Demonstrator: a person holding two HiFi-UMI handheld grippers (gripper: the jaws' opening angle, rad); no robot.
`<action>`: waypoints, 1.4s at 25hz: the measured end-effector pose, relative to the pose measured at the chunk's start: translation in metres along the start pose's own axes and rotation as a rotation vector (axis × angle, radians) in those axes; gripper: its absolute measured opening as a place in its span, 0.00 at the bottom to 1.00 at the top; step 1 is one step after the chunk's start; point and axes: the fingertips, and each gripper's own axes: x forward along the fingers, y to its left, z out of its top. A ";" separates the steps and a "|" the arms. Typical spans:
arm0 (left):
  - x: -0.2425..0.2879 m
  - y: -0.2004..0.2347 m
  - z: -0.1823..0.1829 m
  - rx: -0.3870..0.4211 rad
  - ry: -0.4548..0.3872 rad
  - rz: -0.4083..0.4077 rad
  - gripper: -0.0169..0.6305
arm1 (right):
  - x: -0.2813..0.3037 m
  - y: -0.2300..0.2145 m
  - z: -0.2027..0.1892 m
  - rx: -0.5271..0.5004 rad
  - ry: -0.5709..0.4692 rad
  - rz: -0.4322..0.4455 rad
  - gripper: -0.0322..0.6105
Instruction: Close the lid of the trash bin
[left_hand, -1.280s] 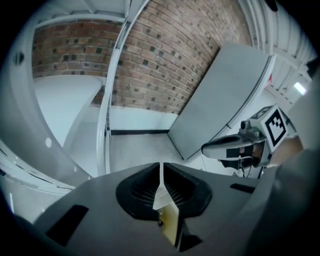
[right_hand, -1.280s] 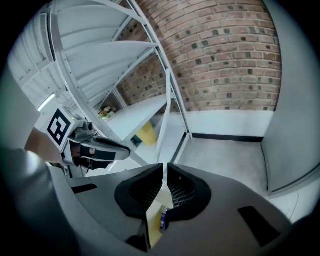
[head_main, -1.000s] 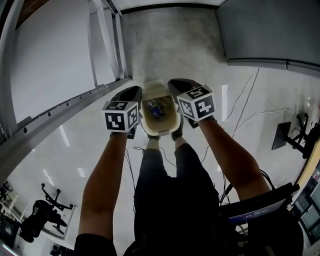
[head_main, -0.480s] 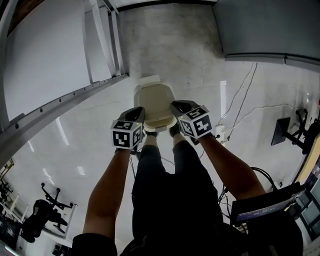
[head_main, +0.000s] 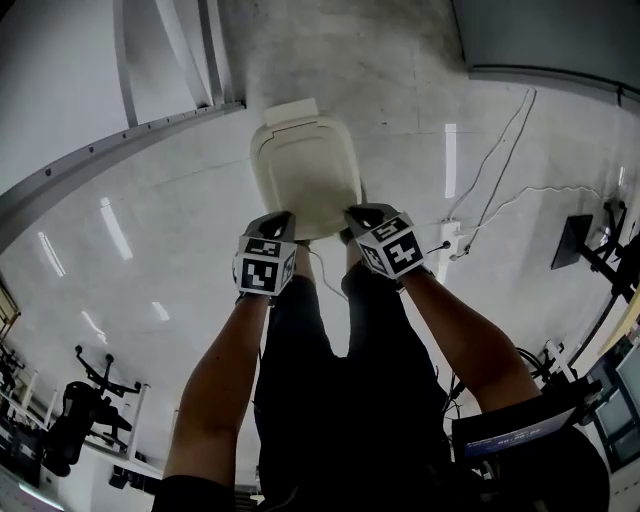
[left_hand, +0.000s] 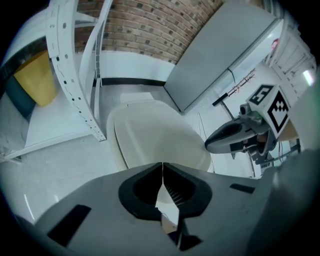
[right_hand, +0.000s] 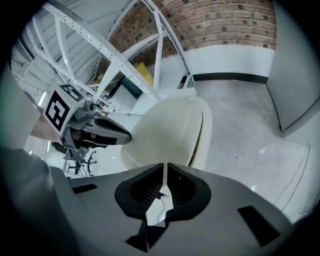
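**Status.** The trash bin stands on the floor, directly ahead of the person's legs. Its cream lid lies flat on top of the bin. In the right gripper view only a thin seam shows between the lid and the bin body.

**Tool state.**
- The left tool sits at the bin's near edge, on the bin's left. Its jaws are brought together and grip nothing.
- The right tool sits at the bin's near edge, on the bin's right. Its jaws are narrowed to a hairline slit and are also empty.
- Neither tool rests on the lid. Both appear just short of it.

**Step in hand.** By the present lie of the lid, the closing step appears complete, and the tools are clearing the bin.

**Next move.**
- Confirm that the lid is seated evenly along the seam.
- If one side sits high, press it down with a closed tool tip.
- Otherwise retract both tools, keeping clear of the near edge so the lid is not lifted.

**Change from earlier frames.**
- One second ago the bin was open with its contents visible, and the two tools flanked its rim.
- Half a second ago the lid was already down, with the tools at the bin's near edge.
- The tools now sit slightly further back from the bin.
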 end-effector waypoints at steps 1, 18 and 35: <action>0.007 0.002 -0.003 0.005 0.007 0.002 0.02 | 0.008 -0.004 -0.005 -0.002 0.009 -0.001 0.06; 0.034 0.015 -0.013 0.004 0.002 -0.022 0.02 | 0.040 -0.023 -0.016 -0.003 0.027 -0.074 0.06; -0.229 -0.066 0.126 -0.014 -0.559 -0.135 0.02 | -0.201 0.072 0.159 -0.117 -0.476 -0.014 0.06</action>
